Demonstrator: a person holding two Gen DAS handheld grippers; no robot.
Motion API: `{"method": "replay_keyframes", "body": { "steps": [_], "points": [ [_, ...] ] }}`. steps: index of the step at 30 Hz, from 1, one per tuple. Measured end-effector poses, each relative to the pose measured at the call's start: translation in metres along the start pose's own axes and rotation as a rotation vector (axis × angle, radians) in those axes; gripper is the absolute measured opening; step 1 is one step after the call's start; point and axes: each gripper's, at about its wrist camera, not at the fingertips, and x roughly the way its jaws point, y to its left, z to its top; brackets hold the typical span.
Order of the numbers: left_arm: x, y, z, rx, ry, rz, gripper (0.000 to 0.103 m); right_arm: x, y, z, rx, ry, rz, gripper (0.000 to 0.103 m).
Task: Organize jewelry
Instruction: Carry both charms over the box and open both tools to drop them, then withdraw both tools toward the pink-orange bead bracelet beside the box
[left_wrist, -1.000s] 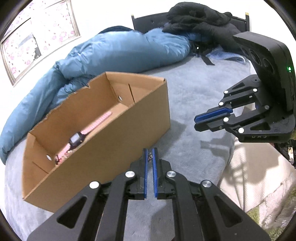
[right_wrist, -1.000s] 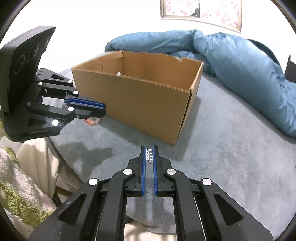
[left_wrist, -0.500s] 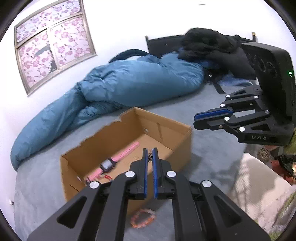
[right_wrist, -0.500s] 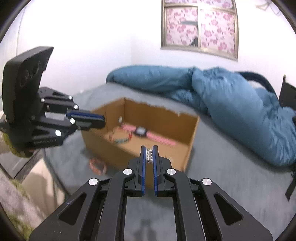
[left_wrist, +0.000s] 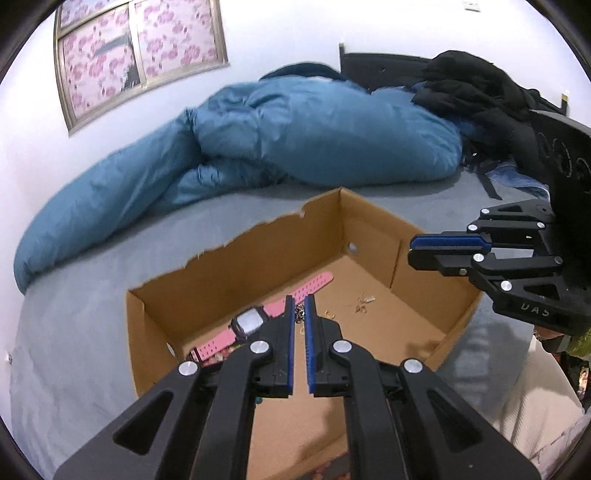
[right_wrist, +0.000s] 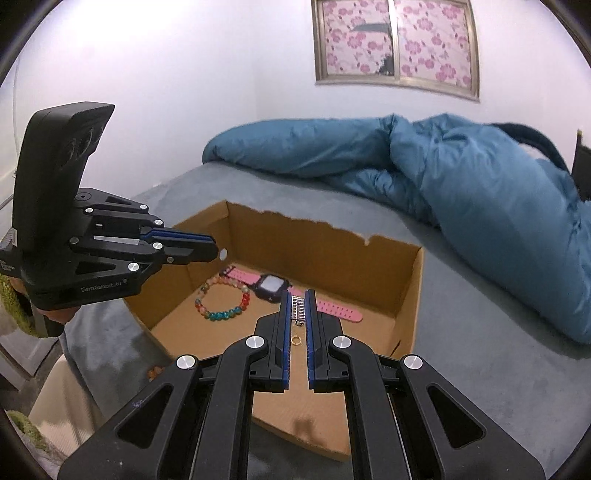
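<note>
An open cardboard box (left_wrist: 236, 266) (right_wrist: 317, 247) sits on the grey bed. On its floor lie a pink watch (left_wrist: 251, 323) (right_wrist: 273, 286), a coloured bead bracelet (right_wrist: 221, 300) and small gold bits (left_wrist: 364, 301). My left gripper (left_wrist: 300, 306) hangs over the box's near side, shut on a small dark chain piece (left_wrist: 300, 314). My right gripper (right_wrist: 297, 301) hovers above the box floor, shut on a silver link strip (right_wrist: 297, 308); a small clasp and a gold ring (right_wrist: 295, 340) show below it. Each gripper appears in the other's view: the right (left_wrist: 445, 248), the left (right_wrist: 207, 248).
A bunched blue duvet (left_wrist: 303, 140) (right_wrist: 487, 192) lies behind the box. Black clothes (left_wrist: 476, 92) are heaped by the headboard. Orange beads (right_wrist: 155, 372) lie on the bed outside the box's left side. Cream fabric (left_wrist: 535, 406) hangs off the bed's edge.
Both grippers have risen from beside the box and moved over it, so the box's inside now shows below them. Their jaws stayed shut on the same small pieces.
</note>
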Motion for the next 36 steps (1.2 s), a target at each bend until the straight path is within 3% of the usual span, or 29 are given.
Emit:
{"method": "replay_keyframes", "body": {
  "steps": [7,12,16,36],
  "points": [
    [0.012,0.003,-0.008,-0.041,0.058,-0.032,0.006,0.013,-0.002,-0.004,0.016,0.05,0.013,0.009],
    [0.011,-0.001,-0.01,-0.032,0.065,-0.029,0.025,0.012,-0.004,-0.007,0.039,0.049,0.013,0.023],
    [0.007,-0.002,-0.01,-0.032,0.057,-0.022,0.031,0.007,-0.003,-0.009,0.048,0.042,0.012,0.027],
    [-0.041,-0.01,-0.018,-0.038,-0.017,0.018,0.039,-0.031,0.014,-0.005,0.048,-0.035,-0.016,0.051]
  ]
}}
